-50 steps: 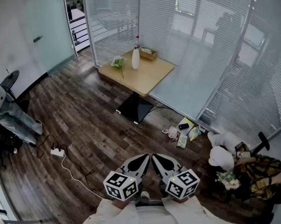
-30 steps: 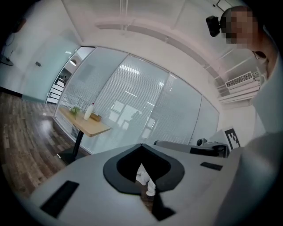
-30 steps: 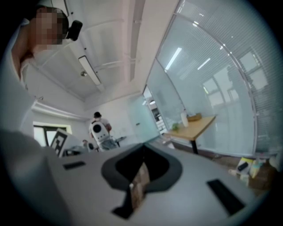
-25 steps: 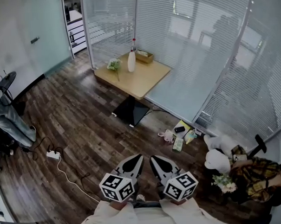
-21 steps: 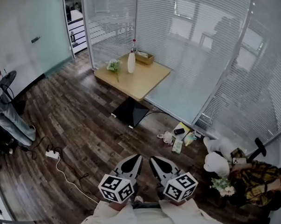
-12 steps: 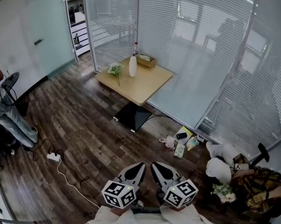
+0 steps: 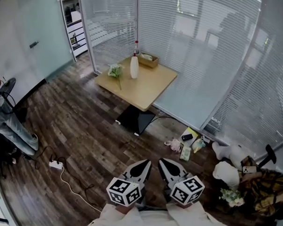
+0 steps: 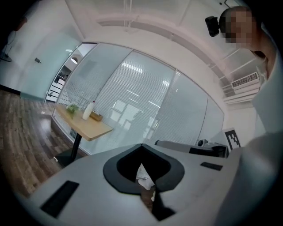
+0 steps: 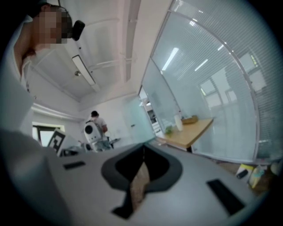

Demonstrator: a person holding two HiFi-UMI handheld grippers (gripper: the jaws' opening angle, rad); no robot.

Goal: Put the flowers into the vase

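Flowers [image 7: 115, 70] lie on the far table [image 7: 150, 88] just left of the white vase [image 7: 134, 67], stems pointing back toward the person, well ahead of the left gripper [image 7: 140, 168] and right gripper [image 7: 167, 168], both closed tight and empty, the left probably slightly nearer.
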